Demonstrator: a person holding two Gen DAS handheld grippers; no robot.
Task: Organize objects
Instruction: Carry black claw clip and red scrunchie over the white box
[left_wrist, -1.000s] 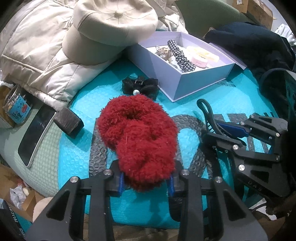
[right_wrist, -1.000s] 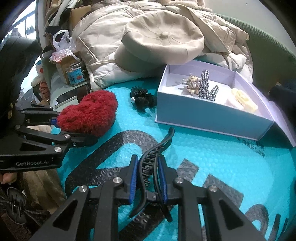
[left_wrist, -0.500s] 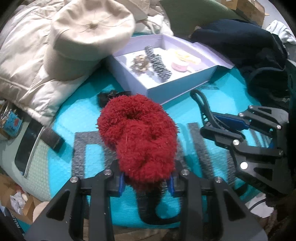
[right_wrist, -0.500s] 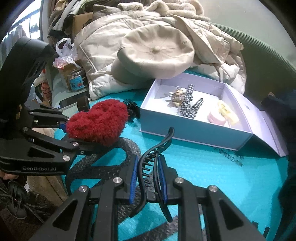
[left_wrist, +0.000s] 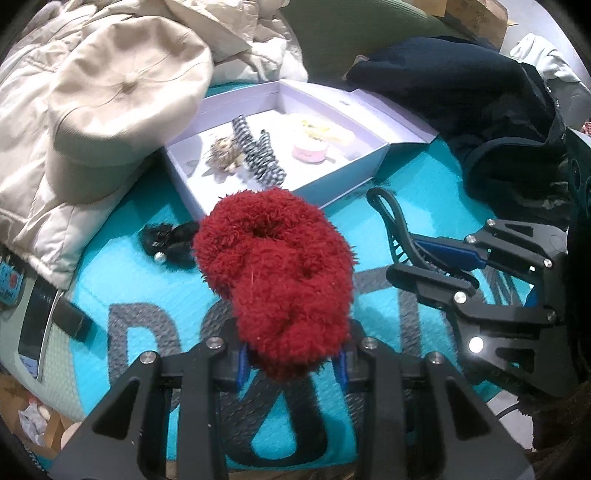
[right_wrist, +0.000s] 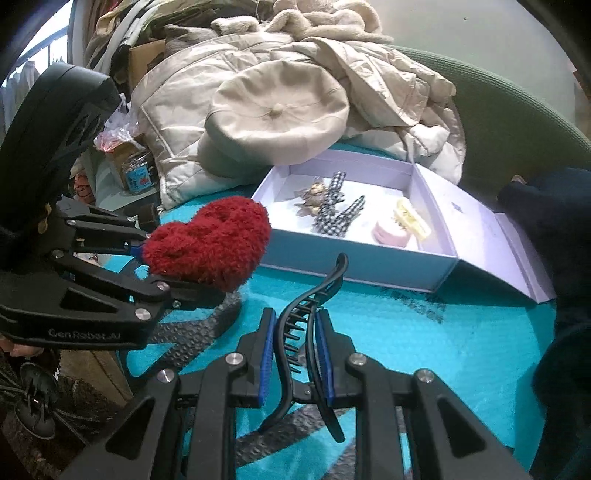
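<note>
My left gripper (left_wrist: 291, 363) is shut on a fluffy red scrunchie (left_wrist: 277, 273) and holds it above the teal mat, just short of the open lilac box (left_wrist: 369, 158). It also shows in the right wrist view (right_wrist: 210, 245). My right gripper (right_wrist: 295, 354) is shut on a black claw hair clip (right_wrist: 310, 314), also lifted, in front of the box (right_wrist: 354, 266). The box holds a checked scrunchie (left_wrist: 258, 155), a brown clip (left_wrist: 223, 155), a pink item (left_wrist: 310, 149) and a yellow clip (left_wrist: 325, 131). A black bow (left_wrist: 170, 242) lies on the mat left of the box.
A beige hat (left_wrist: 125, 107) on a cream jacket (left_wrist: 26, 158) lies left of the box. Dark clothing (left_wrist: 480, 96) is piled at the right. A phone (left_wrist: 37, 325) and a small jar (right_wrist: 136, 173) sit at the left edge of the mat (left_wrist: 424, 177).
Both grippers have risen and moved toward the box with their items held. The view now looks down into the box more steeply.
</note>
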